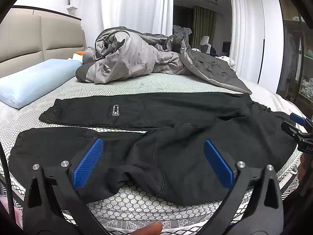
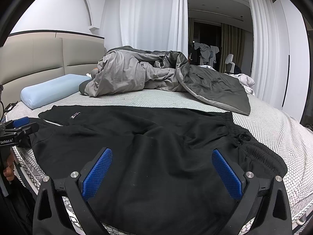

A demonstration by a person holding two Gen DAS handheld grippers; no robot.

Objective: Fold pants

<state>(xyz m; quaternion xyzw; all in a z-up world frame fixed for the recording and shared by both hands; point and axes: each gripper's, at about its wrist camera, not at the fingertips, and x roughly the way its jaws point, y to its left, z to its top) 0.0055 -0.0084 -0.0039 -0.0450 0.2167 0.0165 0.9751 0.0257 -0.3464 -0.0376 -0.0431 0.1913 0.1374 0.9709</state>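
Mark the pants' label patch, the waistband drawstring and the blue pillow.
label patch [image 1: 114, 109], left wrist view, middle of the white-printed tag on the far leg.
waistband drawstring [image 2: 242, 137], right wrist view, on the knot.
blue pillow [image 2: 52, 88], right wrist view, middle of its top face.

Pants [image 1: 176, 146]: you see plain black.
Mattress [image 1: 137, 199]: white, dark honeycomb pattern.
Pillow [image 1: 35, 80]: pale blue.
Duvet [image 1: 133, 58]: two greys.
Your gripper pads [image 1: 88, 162]: blue, dimpled.

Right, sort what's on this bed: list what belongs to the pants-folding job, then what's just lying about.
For the job:
black pants
left tongs, open
right tongs, open

Lying about:
grey duvet
blue pillow
stuffed toy
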